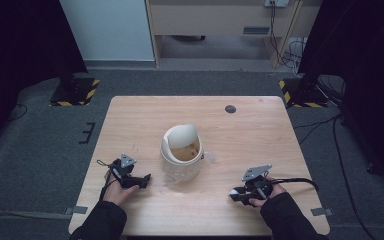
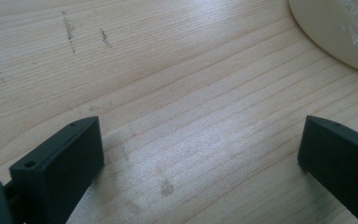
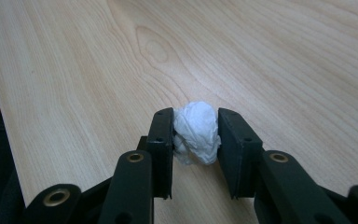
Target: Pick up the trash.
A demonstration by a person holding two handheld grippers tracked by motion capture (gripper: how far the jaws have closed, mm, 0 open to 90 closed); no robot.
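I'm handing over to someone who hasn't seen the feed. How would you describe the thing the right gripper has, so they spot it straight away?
Start at the cream lidded bin in the middle of the wooden table, then look to the near right corner, where the right gripper rests. Clamped between its black jaws is a small crumpled ball of white paper. It is the only white, wrinkled thing on the table.
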